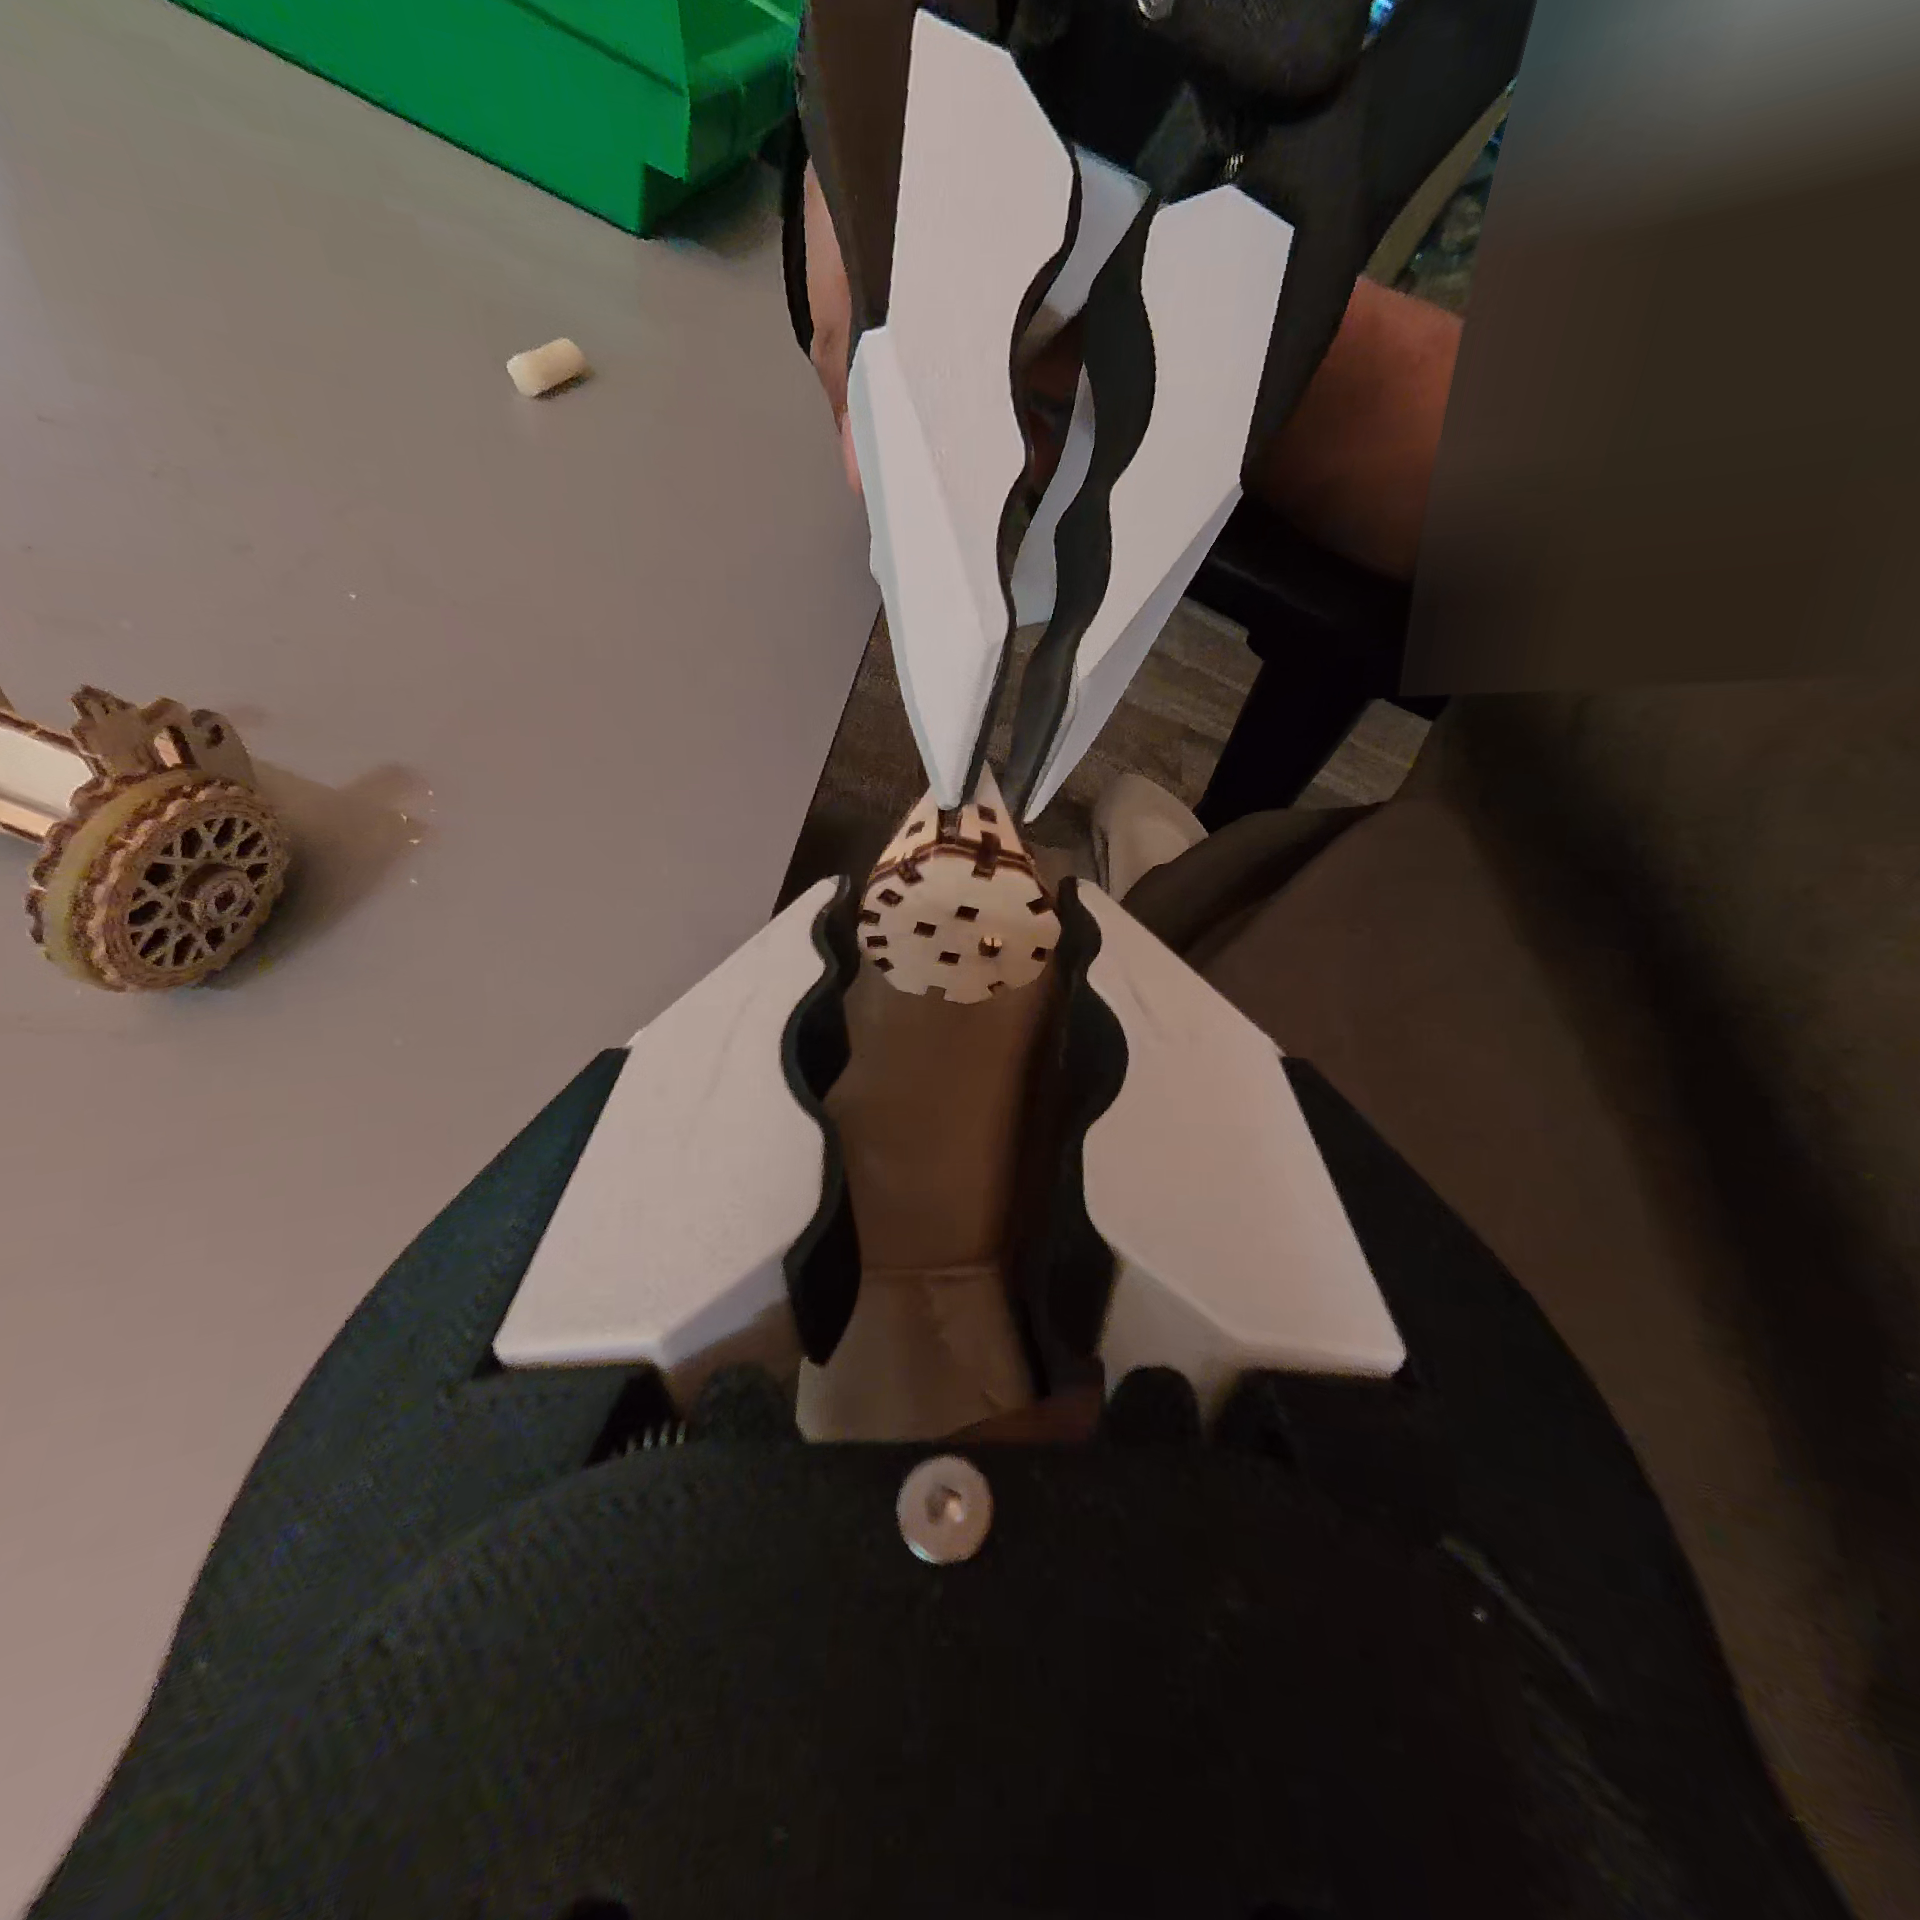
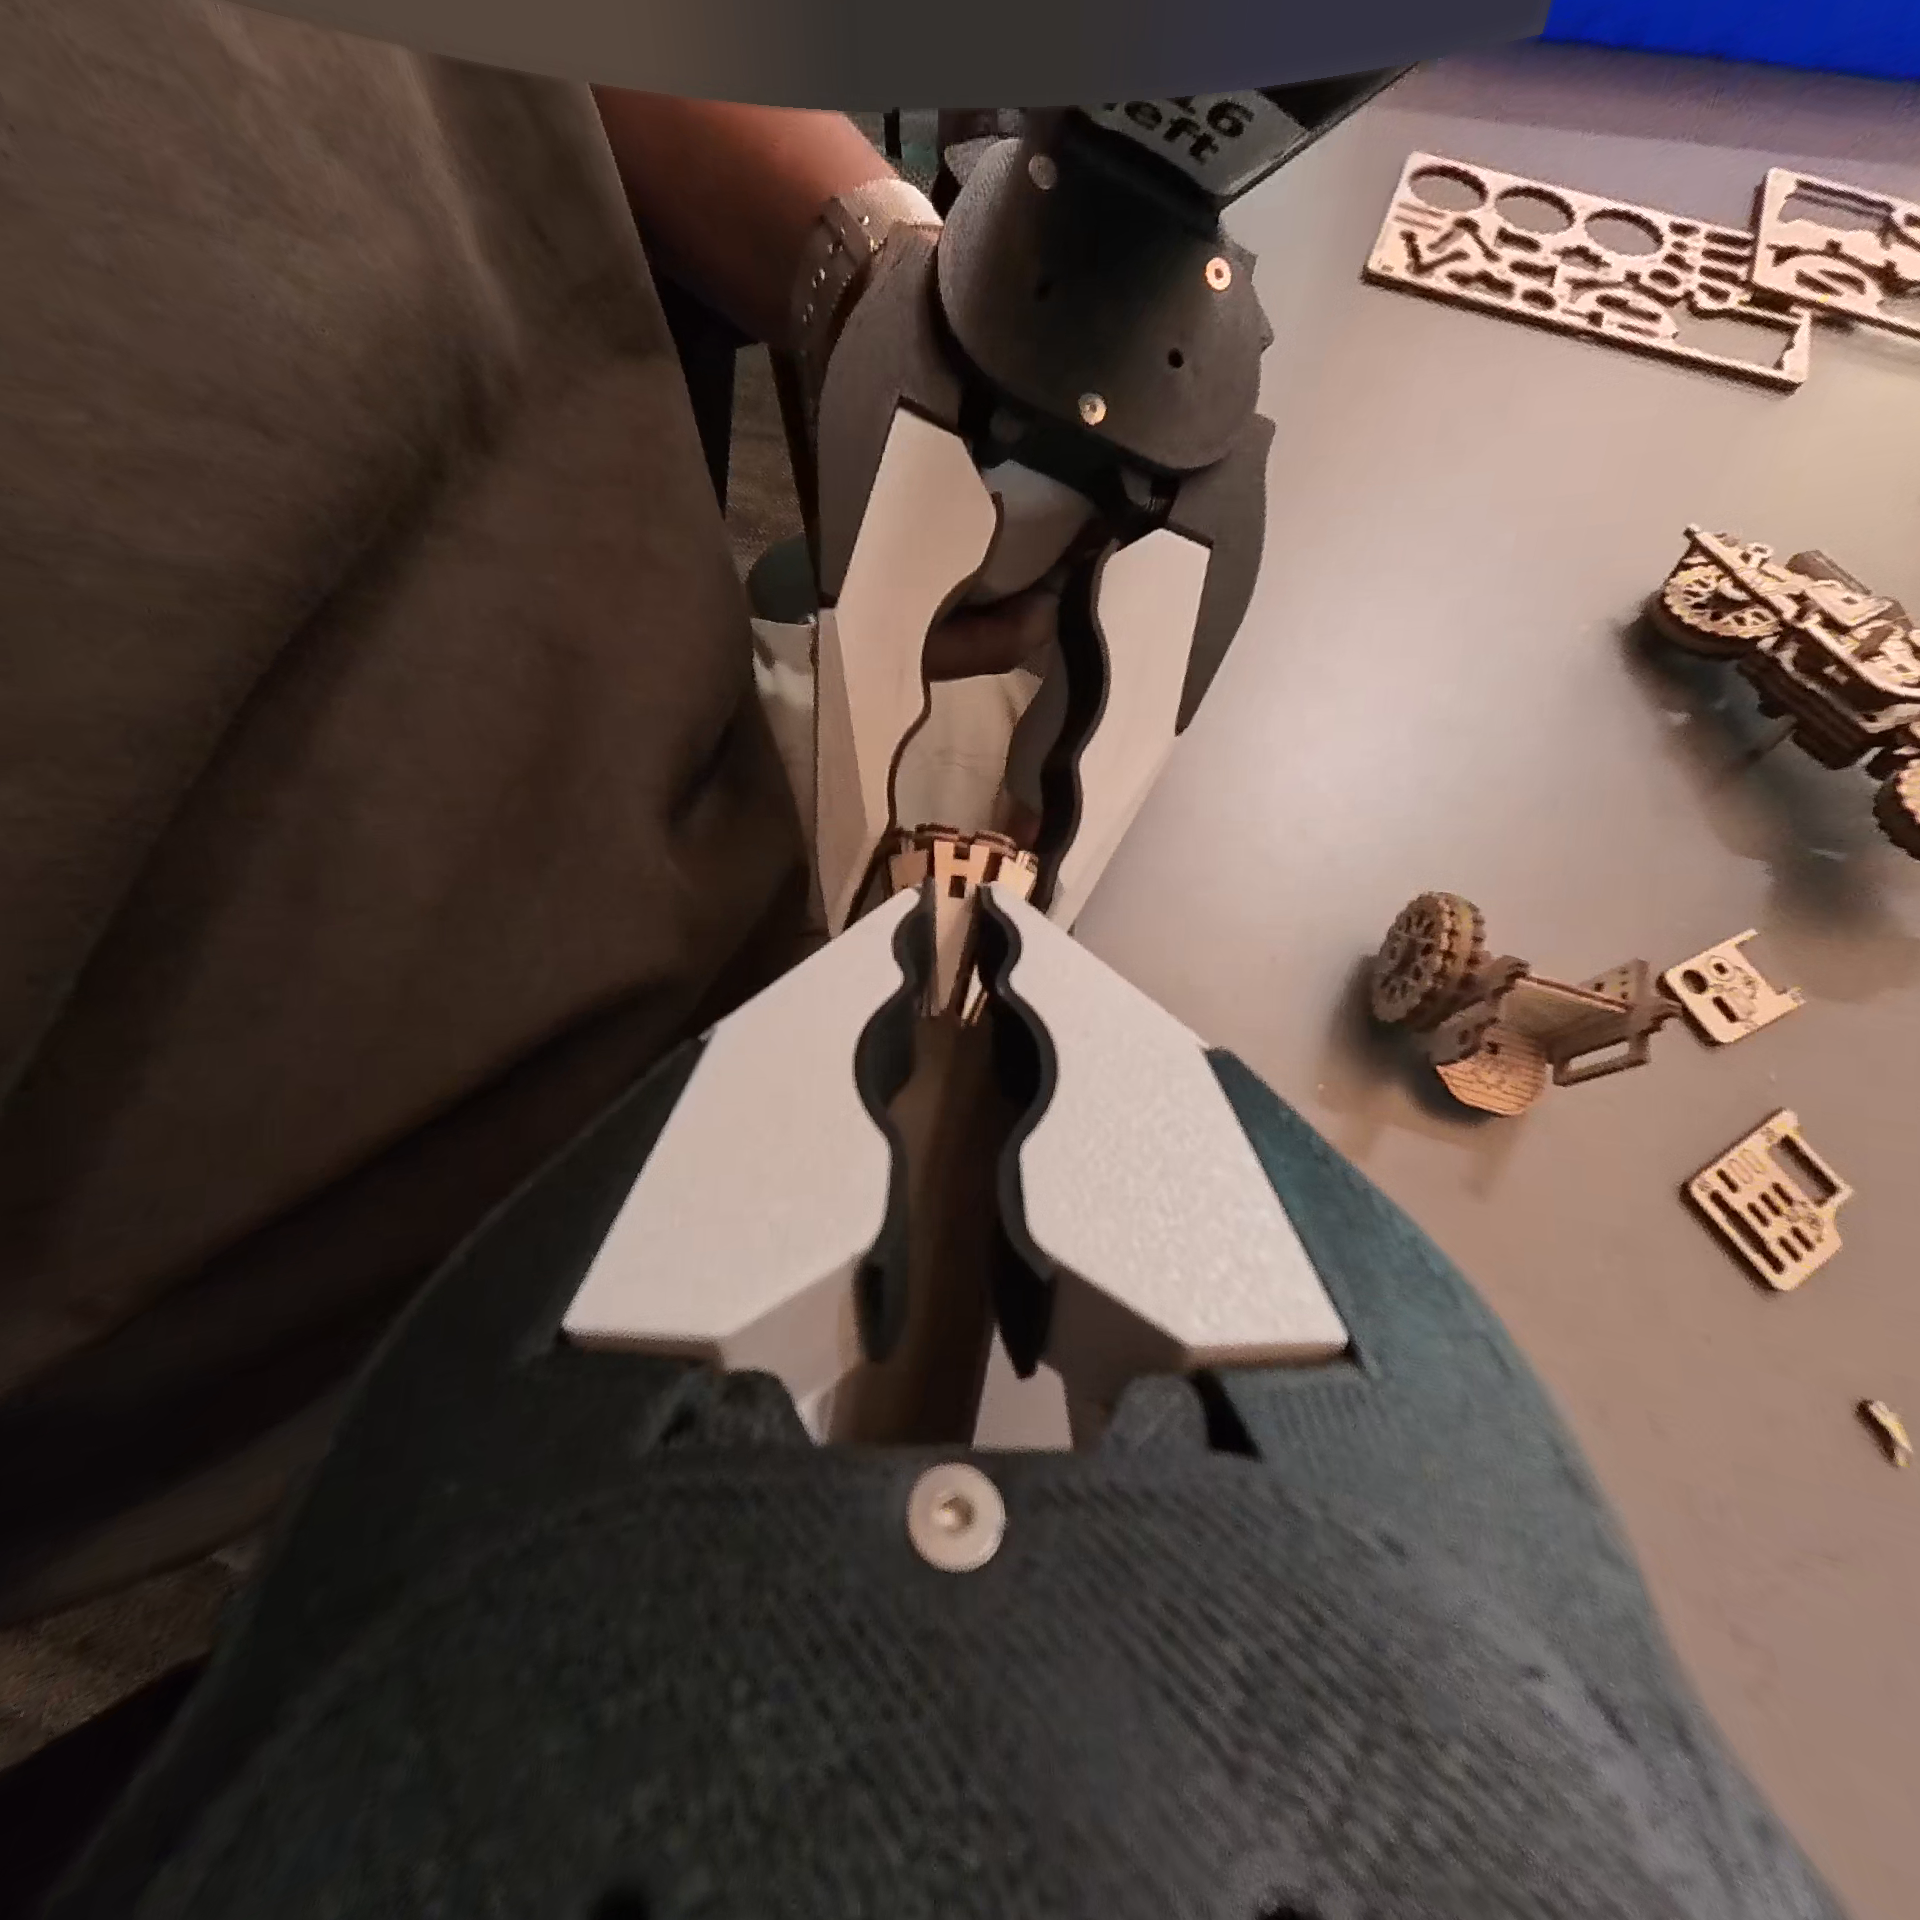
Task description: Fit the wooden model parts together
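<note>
Left gripper (image 1: pixel 956 940) of ours clamps the round, slotted plywood drum (image 1: pixel 956 935) off the near edge of the grey worktop (image 1: pixel 416 520), steadying it so the right gripper (image 2: pixel 951 961), nearly closed on a thin wooden strip (image 2: pixel 951 966), can meet it from the far side. We judge the strip is being seated in a slot, while a lattice-spoked wheel assembly (image 1: pixel 156 883) waits at left.

Each camera sits close behind its own gripper, looking forward along the fingers. The two face each other, tip to tip, off the near edge of the grey table (image 1: pixel 312 520). Both share the round wooden part (image 1: pixel 956 935) between them.
</note>
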`<state>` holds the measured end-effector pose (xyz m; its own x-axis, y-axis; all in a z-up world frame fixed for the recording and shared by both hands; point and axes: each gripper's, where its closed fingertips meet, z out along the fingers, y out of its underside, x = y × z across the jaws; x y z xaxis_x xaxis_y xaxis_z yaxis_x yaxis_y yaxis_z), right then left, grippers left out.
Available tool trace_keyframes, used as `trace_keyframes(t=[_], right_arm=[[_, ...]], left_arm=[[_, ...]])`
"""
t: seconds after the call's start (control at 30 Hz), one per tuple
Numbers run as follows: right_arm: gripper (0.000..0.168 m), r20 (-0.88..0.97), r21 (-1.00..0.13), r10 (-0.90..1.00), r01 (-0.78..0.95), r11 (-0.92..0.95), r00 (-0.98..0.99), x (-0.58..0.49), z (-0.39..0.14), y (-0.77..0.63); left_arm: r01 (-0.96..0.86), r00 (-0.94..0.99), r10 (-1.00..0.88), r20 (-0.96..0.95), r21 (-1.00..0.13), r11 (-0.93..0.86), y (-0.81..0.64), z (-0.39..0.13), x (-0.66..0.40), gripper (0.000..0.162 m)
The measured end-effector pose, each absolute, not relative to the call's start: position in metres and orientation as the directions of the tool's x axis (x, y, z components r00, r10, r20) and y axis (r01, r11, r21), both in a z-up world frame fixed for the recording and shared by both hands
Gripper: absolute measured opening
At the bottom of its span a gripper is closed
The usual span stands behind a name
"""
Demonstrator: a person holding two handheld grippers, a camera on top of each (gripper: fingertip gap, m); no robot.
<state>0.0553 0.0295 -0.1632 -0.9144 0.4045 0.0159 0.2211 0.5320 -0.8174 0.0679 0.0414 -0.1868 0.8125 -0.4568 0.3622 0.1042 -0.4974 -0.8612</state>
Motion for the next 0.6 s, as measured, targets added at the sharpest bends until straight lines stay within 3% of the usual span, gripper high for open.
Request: trace_keyframes(t=[0.17, 0.6], right_arm=[[0.006, 0.037, -0.826, 0.424, 0.211, 0.522, -0.905, 0.053, -0.163, 0.031], [0.006, 0.122, -0.854, 0.485, 0.158, 0.496, -0.866, 0.042, -0.146, 0.034]], left_arm=[[0.132, 0.804, -0.451, 0.388, -0.855, -0.501, 0.043, -0.186, 0.068, 0.035], [0.480, 0.634, -0.406, 0.658, -0.747, -0.460, 0.050, -0.155, 0.051, 0.036]])
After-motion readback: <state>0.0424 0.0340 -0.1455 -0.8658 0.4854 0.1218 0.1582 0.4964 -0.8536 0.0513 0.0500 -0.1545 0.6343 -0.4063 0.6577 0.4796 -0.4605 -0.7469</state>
